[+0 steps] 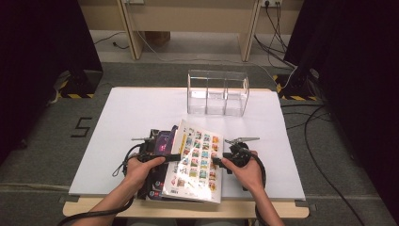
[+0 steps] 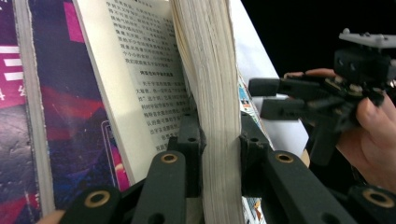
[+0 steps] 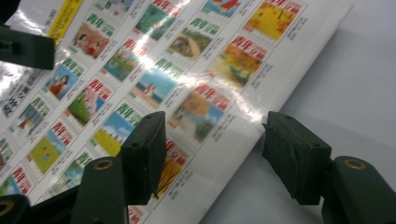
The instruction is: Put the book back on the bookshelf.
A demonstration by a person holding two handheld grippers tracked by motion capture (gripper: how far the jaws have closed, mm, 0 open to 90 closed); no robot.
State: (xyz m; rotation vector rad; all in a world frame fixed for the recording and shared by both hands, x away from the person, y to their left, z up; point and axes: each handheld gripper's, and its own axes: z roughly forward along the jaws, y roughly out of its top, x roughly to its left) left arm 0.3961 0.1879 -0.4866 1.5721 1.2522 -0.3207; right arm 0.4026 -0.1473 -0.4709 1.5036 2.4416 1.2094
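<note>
We've got the left gripper (image 2: 219, 140) clamped on the page block of the book (image 1: 197, 157), near the table's (image 1: 131, 108) front edge, lifted off the purple book (image 1: 162, 141) under it. Right gripper (image 3: 212, 154) has jaws apart, straddling the cover's right edge, not pinching. Risk: a one-sided hold on loose pages, so the block may fan or slip and the glossy cover flop. Clear organizer (image 1: 217, 92) sits well beyond.
</note>
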